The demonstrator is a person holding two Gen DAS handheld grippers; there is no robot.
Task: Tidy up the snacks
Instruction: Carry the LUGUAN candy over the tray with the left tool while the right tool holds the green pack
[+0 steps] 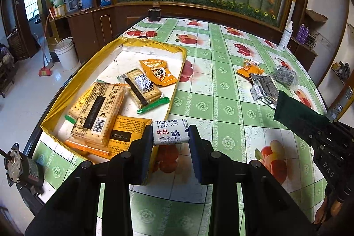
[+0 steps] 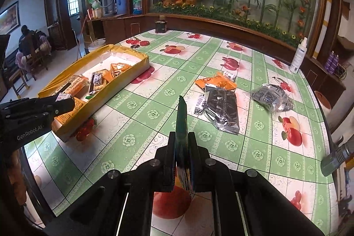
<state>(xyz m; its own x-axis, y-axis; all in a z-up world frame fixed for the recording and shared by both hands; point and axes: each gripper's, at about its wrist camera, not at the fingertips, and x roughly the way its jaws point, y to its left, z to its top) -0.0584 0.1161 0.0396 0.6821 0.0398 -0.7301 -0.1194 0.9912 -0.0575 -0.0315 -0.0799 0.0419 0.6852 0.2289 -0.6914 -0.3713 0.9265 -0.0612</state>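
My left gripper [image 1: 170, 132] is shut on a small white nougat candy [image 1: 170, 132] with blue print, held just past the near right corner of the yellow-rimmed tray [image 1: 154, 44]. Inside the tray lie cracker packs [image 1: 99, 112] and an orange packet [image 1: 158, 72]. My right gripper [image 2: 181, 136] is shut on a dark green packet [image 2: 181, 116], held edge-on above the tablecloth. That green packet [image 1: 298, 112] also shows at the right of the left wrist view. Loose on the table sit a silver packet [image 2: 222, 107], an orange packet [image 2: 215, 82] and a clear bag [image 2: 271, 96].
The round table [image 2: 141, 132] wears a green-and-white fruit-print cloth. A white spray bottle [image 2: 298, 56] stands at the far right edge, a dark jar [image 2: 160, 25] at the far edge. A person sits in a chair far left [image 2: 27, 41]. A white bucket [image 1: 66, 52] stands on the floor.
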